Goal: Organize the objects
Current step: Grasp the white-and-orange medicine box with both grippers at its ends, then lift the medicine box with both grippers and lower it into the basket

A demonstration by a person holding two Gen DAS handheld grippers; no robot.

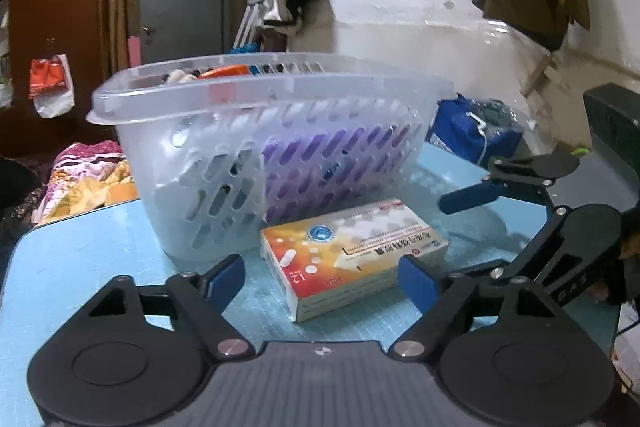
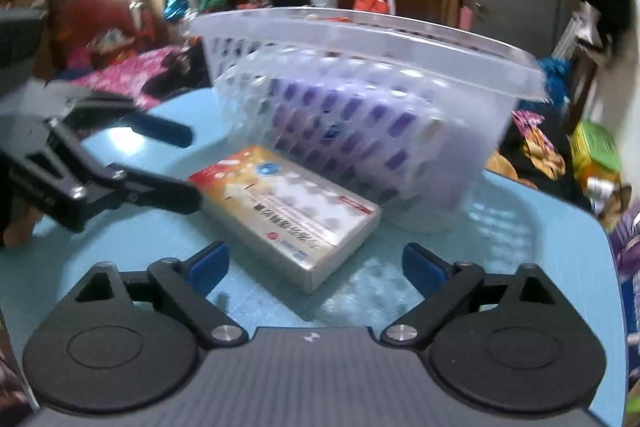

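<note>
An orange and white medicine box lies flat on the light blue table, right in front of a clear slotted plastic basket. The basket holds a purple box and other items. My left gripper is open, its blue pads on either side of the box's near end. In the right wrist view the same box lies before the basket. My right gripper is open just short of the box. Each gripper shows in the other's view, the right and the left.
A blue bag sits on the table behind the basket, by the white wall. Patterned bedding lies past the table's left edge. Clothes hang on the wall. A green box and clutter lie beyond the table's right edge.
</note>
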